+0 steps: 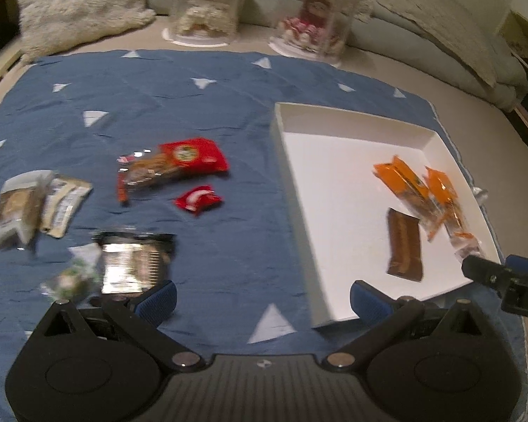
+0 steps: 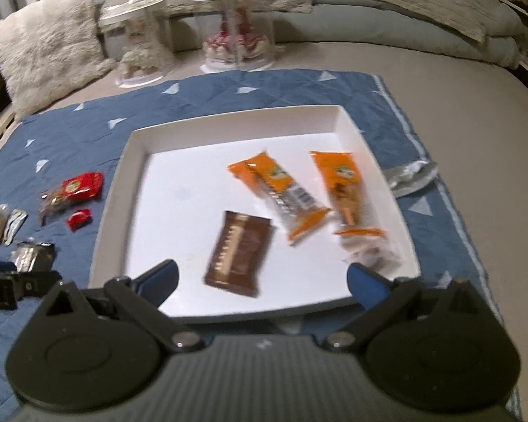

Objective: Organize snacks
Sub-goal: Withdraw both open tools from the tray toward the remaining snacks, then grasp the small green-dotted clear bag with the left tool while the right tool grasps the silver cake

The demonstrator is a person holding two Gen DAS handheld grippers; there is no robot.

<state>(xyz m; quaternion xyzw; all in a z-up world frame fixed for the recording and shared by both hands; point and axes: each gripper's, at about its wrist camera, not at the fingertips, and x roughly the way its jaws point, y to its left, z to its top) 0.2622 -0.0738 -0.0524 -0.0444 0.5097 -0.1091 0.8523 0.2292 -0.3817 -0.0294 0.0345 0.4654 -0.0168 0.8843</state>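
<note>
A white tray (image 2: 137, 161) on a blue cloth holds a brown bar (image 2: 239, 249) and two orange bars (image 2: 281, 193) (image 2: 341, 190). My right gripper (image 2: 262, 279) hovers open over the tray's near edge, nothing between its fingers. In the left wrist view the tray (image 1: 299, 183) lies to the right. Left of it on the cloth are a red packet (image 1: 183, 161), a small red candy (image 1: 199, 200), two beige packets (image 1: 38, 207) and a silver-black packet (image 1: 133, 263). My left gripper (image 1: 262, 300) stands open above the cloth, empty.
Two clear jars (image 2: 137, 42) (image 2: 239, 24) with sweets stand beyond the cloth. A fluffy pillow (image 2: 45, 42) lies at back left and bedding (image 2: 404, 3) at the back. A silver wrapper (image 2: 410, 176) sits right of the tray. The right gripper (image 1: 503, 277) shows at the left view's edge.
</note>
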